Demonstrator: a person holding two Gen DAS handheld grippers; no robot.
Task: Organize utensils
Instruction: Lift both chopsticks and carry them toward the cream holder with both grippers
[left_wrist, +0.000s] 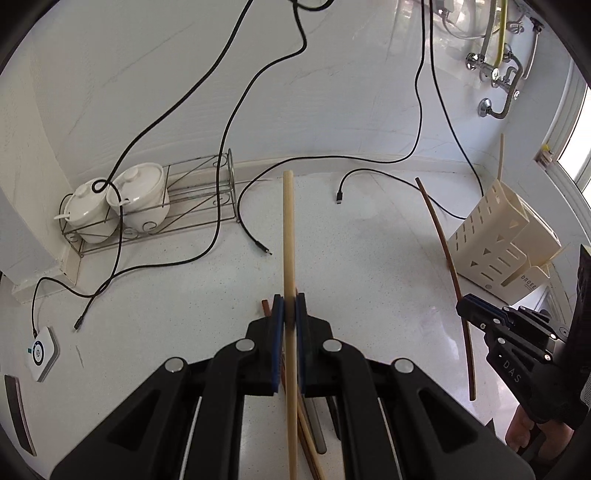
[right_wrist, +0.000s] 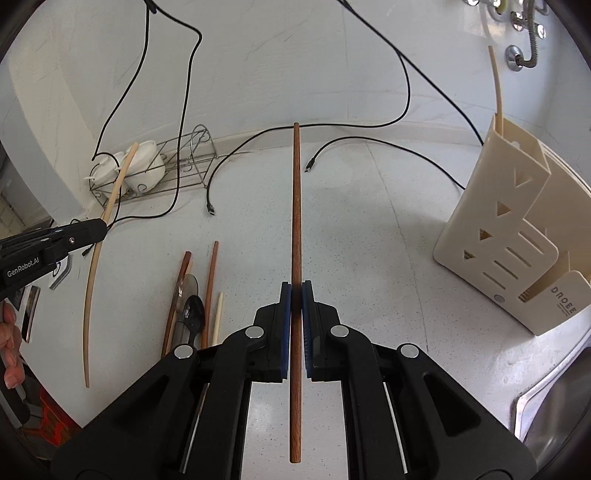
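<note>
Two views, left wrist first. Left gripper (left_wrist: 290, 314) sat at bottom centre, blue pads clenched on a pale chopstick (left_wrist: 288, 236) that ran up the middle of the frame. More utensils (left_wrist: 310, 435) lay on the speckled counter (left_wrist: 184, 295) under the gripper, partly hidden. Right gripper (left_wrist: 469, 306) came in at lower right, clamped on a dark brown chopstick (left_wrist: 443, 243). Cream utensil holder (left_wrist: 491, 236) stood at right edge w/ one pale stick (left_wrist: 501, 155) upright in it. Wire rack (left_wrist: 192, 199) w/ two white lidded pots (left_wrist: 140, 192) sat mid-left; black cables (left_wrist: 221, 147) trailed across wall & counter.

Right wrist view: right gripper (right_wrist: 295, 295) at bottom centre, jaws closed on the dark brown chopstick (right_wrist: 296, 206), pointing straight up the frame. Left gripper (right_wrist: 98, 227) entered at left edge, gripping the pale chopstick (right_wrist: 92, 280). Loose utensils on counter (right_wrist: 369, 240) left of centre: brown chopsticks (right_wrist: 210, 288), a black spoon (right_wrist: 194, 310), a short pale chopstick (right_wrist: 218, 317). Holder (right_wrist: 517, 229) stood at right, well apart from both grippers; sink (right_wrist: 546, 406) rim at lower right.
</note>
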